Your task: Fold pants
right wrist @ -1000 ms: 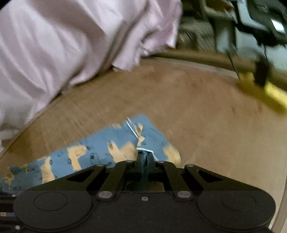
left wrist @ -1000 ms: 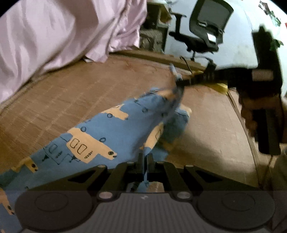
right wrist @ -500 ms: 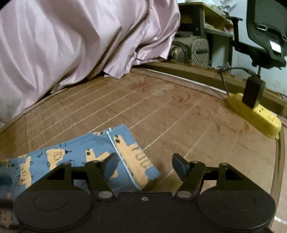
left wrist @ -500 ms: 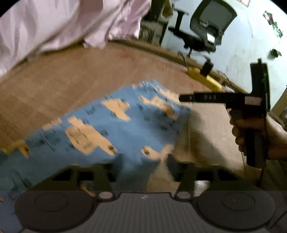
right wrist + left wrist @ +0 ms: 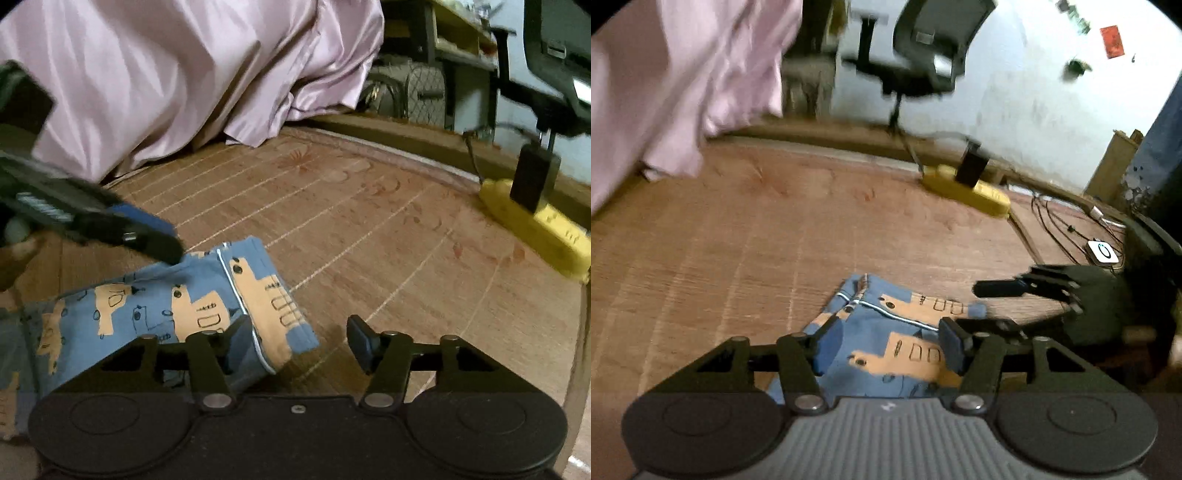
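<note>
both of my grippers hang wide apart over blue pants on a woven mat.

the pants point(image 5: 207, 306), printed with tan vehicles, lie flat on the mat point(image 5: 369, 236). my left gripper point(image 5: 886, 338) spreads over the hem holding nothing; my right gripper point(image 5: 299, 338) gapes beside the hem corner. a yellow power strip point(image 5: 535, 229) sits at the mat's far edge.

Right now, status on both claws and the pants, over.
Left claw open, over the pants. Right claw open, holding nothing. Pants flat on the mat, end folded over. Yellow power strip at the far edge, not blocking.
</note>
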Motion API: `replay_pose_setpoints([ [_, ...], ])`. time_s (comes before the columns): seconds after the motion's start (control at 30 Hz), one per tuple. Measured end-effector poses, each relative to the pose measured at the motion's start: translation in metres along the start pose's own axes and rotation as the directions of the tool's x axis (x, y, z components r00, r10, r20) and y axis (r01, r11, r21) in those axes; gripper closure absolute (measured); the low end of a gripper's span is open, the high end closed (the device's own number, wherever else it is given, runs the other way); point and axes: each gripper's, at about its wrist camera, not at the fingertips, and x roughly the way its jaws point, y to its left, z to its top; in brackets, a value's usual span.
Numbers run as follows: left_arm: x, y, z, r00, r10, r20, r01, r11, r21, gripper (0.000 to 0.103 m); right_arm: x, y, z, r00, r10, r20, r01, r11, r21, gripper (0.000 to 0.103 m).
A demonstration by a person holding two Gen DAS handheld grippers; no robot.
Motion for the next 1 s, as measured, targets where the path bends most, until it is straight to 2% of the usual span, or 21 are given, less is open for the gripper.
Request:
replay_pose_setpoints([
  [0.1, 0.025, 0.010, 0.020, 0.996, 0.016, -0.089, -0.014, 1.000, 0.021, 0.048, 0.003, -0.003, 0.000, 1.000, 0.015, -0.020, -0.015, 1.000, 0.020, 0.059],
  [0.17, 0.040, 0.013, 0.027, 0.990, 0.030, -0.140, -0.025, 0.999, 0.040, 0.056, 0.005, -0.002, 0.000, 0.999, 0.027, -0.027, -0.026, 1.000, 0.015, 0.072],
  [0.23, 0.050, 0.014, 0.029, 0.985, 0.038, -0.171, -0.032, 0.999, 0.033, 0.074, 0.006, 0.001, 0.000, 0.999, 0.029, -0.029, -0.029, 1.000, 0.001, 0.073],
  [0.27, 0.054, 0.013, 0.030, 0.982, 0.044, -0.183, -0.038, 0.999, 0.035, 0.082, 0.005, 0.001, 0.000, 0.999, 0.028, -0.023, -0.029, 1.000, -0.005, 0.079],
  [0.3, 0.059, 0.012, 0.029, 0.980, 0.059, -0.192, -0.051, 0.998, 0.047, 0.094, 0.005, 0.001, 0.000, 1.000, 0.025, -0.016, -0.025, 1.000, -0.006, 0.081],
  [0.33, 0.061, 0.009, 0.027, 0.977, 0.083, -0.196, -0.071, 0.995, 0.065, 0.101, 0.005, 0.000, 0.001, 1.000, 0.019, -0.009, -0.019, 1.000, -0.006, 0.084],
  [0.37, 0.062, 0.006, 0.026, 0.975, 0.119, -0.186, -0.104, 0.991, 0.086, 0.103, 0.005, 0.000, 0.001, 1.000, 0.014, -0.003, -0.014, 1.000, -0.004, 0.084],
  [0.5, 0.060, 0.002, 0.032, 0.971, 0.197, -0.136, -0.186, 0.978, 0.091, 0.103, 0.009, 0.000, 0.003, 1.000, 0.000, 0.009, 0.000, 1.000, -0.015, 0.085],
  [0.63, 0.066, 0.001, 0.041, 0.963, 0.248, -0.109, -0.237, 0.966, 0.104, 0.103, 0.011, 0.001, 0.003, 1.000, -0.012, 0.016, 0.012, 0.999, -0.037, 0.086],
  [0.67, 0.065, 0.001, 0.042, 0.967, 0.230, -0.105, -0.220, 0.970, 0.101, 0.103, 0.012, 0.001, 0.003, 1.000, -0.012, 0.014, 0.013, 0.999, -0.035, 0.086],
  [0.73, 0.061, 0.004, 0.043, 0.982, 0.149, -0.120, -0.142, 0.987, 0.070, 0.103, 0.012, 0.001, 0.003, 1.000, -0.016, 0.010, 0.017, 0.999, -0.037, 0.084],
  [0.93, 0.064, 0.016, 0.036, 0.977, 0.086, -0.195, -0.085, 0.996, 0.015, 0.099, 0.014, 0.003, 0.003, 1.000, -0.016, 0.008, 0.017, 0.999, -0.046, 0.080],
  [1.0, 0.063, 0.018, 0.034, 0.979, 0.061, -0.196, -0.062, 0.998, 0.003, 0.093, 0.014, 0.002, 0.003, 1.000, -0.014, 0.006, 0.015, 0.999, -0.040, 0.080],
])
